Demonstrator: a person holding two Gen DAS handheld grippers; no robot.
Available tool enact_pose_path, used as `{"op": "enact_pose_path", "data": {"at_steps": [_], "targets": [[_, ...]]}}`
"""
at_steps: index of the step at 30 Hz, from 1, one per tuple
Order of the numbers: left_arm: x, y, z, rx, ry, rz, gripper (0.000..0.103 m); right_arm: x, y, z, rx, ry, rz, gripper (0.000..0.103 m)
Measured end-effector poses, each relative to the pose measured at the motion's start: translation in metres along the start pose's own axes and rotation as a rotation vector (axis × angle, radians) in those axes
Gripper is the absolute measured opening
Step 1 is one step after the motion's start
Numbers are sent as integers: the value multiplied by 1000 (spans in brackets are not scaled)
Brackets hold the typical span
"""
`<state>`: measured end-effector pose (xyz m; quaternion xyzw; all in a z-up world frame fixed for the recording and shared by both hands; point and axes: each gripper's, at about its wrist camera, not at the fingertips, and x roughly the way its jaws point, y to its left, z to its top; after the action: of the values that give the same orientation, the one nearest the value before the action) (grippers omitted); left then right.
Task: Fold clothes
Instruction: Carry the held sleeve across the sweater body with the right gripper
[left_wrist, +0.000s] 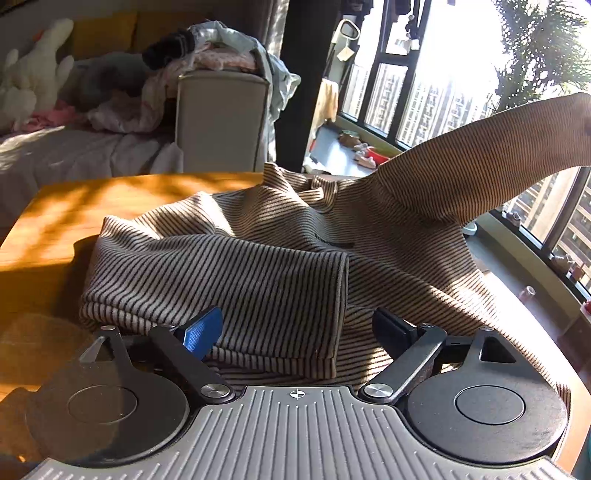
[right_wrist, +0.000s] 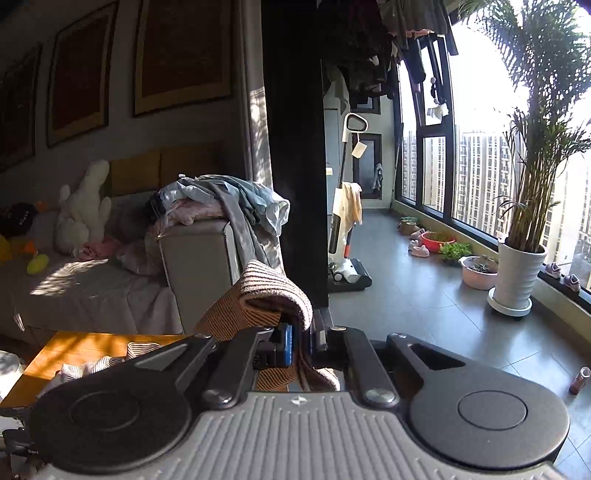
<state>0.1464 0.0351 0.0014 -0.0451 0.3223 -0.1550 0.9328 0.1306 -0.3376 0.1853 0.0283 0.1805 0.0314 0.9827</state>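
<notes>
Shirt, one, striped, on table; right gripper clamps its sleeve; left gripper spread.

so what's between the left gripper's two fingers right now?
In the left wrist view, the open left gripper has the striped sweater between its fingers: a folded sleeve cuff lying on the body, on the wooden table.

1. A shirt is spread on the table, one sleeve raised up to the right.
2. The left gripper is placed at the shirt's near edge, fingers apart.
3. The sleeve end is pinched in the right gripper, above the table's right side.
4. A sofa with piled clothes is set behind the table.
5. A potted plant is placed right, by the window.
</notes>
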Motion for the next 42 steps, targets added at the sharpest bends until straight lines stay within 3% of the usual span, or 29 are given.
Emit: {"op": "enact_pose_path", "data": {"at_steps": [5,10,17,21,27,31,33,36,40,42], "targets": [[-8,10,6,2,7,-26,96,46,50,25,32,13,150,8],[-14,16,6,16,2,-38,99,100,126,39,-1,30,282,8],[-19,24,3,-3,14,-78,100,144,187,21,-23,87,379,8],[-19,28,4,-21,16,-96,100,129,181,14,-56,46,338,8],[-6,16,7,-27,22,-136,101,60,111,54,51,-177,116,8],[-4,4,7,-8,25,-163,101,44,103,63,11,-196,-28,8],[-6,0,6,1,24,-162,102,58,113,59,-7,-142,-44,8],[-11,1,6,2,24,-150,103,94,142,43,-5,-38,27,8],[-15,7,5,-7,32,-134,103,135,193,20,6,88,206,9],[-15,11,4,-8,36,-124,103,138,211,12,-20,99,260,19]]}}
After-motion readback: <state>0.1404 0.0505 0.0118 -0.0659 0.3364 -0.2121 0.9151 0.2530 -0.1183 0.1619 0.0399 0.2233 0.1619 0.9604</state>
